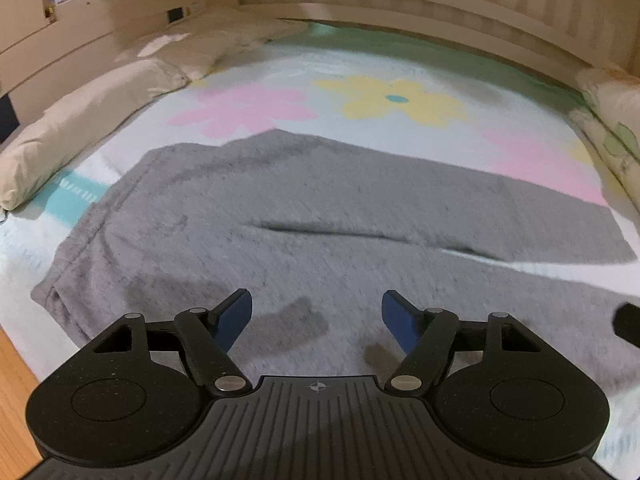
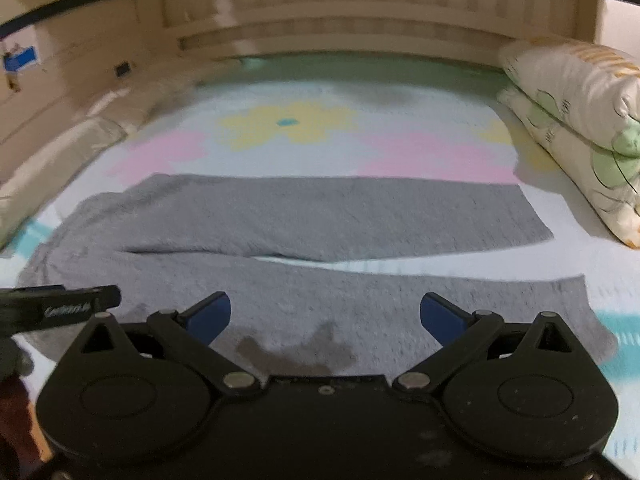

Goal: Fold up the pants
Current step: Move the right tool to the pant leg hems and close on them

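Observation:
Grey fleece pants (image 1: 304,216) lie flat on a flowered bed sheet (image 1: 392,68), waistband to the left, both legs stretching right with a narrow gap between them. They also show in the right wrist view (image 2: 320,208). My left gripper (image 1: 317,312) is open and empty, hovering over the near leg close to the waist. My right gripper (image 2: 325,314) is open and empty over the near leg, further right. Part of the left gripper (image 2: 60,304) shows at the left edge of the right wrist view.
A cream pillow (image 1: 80,128) lies along the left side of the bed. A folded floral quilt (image 2: 580,120) is stacked at the right. A slatted wooden headboard (image 2: 340,8) runs across the back. Wooden floor (image 1: 16,400) shows at the near left.

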`<state>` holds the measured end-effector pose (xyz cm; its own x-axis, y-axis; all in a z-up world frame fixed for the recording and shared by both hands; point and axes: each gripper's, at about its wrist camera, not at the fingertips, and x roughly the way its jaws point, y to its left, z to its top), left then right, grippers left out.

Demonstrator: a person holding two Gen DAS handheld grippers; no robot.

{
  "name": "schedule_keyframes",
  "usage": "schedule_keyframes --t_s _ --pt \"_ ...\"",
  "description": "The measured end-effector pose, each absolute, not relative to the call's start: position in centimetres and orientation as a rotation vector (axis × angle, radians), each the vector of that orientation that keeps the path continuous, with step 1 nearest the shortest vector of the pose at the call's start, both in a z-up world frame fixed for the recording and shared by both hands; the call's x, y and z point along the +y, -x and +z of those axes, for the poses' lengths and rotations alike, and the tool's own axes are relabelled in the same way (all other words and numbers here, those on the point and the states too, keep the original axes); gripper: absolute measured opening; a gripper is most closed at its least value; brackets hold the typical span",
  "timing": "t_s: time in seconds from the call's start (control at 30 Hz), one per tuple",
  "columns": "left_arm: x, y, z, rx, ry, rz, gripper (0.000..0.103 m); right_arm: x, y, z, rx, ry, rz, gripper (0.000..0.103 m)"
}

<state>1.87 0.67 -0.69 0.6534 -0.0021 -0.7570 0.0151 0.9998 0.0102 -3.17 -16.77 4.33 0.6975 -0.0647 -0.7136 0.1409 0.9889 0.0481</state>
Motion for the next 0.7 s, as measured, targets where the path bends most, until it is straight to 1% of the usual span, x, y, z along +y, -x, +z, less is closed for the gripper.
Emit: schedule_keyframes --t_s 0.2,0.3,0.4,0.47,0.63,0.7 --pt "0.7 -3.8 0.9 0.834 -0.047 -0.002 0.071 -18.0 2.6 4.9 0.743 -0.109 0.006 0.103" --pt "0.6 -5.4 1.7 0.822 -0.052 -0.007 0.071 -19.6 0.5 5.0 0.696 -0.119 0.031 0.103" --pt "0.1 -7.8 2.5 0.815 -0.04 -0.011 0.071 -20.9 -2.3 4.9 0.692 -0.061 0.028 0.103" --pt "-0.5 -9.1 2.7 0.816 -0.041 -0.014 0.071 -22.0 -4.7 4.3 0.713 -0.032 0.068 0.103" --pt "-2.8 -12.7 2.0 0.835 -0.1 -0.025 0.071 -25.5 -11.4 1.2 0.82 -0.1 0.177 0.103" --pt "-3.4 -13.5 1.1 0.847 -0.108 -0.031 0.071 -26.1 -13.8 -0.3 0.84 -0.059 0.165 0.099"
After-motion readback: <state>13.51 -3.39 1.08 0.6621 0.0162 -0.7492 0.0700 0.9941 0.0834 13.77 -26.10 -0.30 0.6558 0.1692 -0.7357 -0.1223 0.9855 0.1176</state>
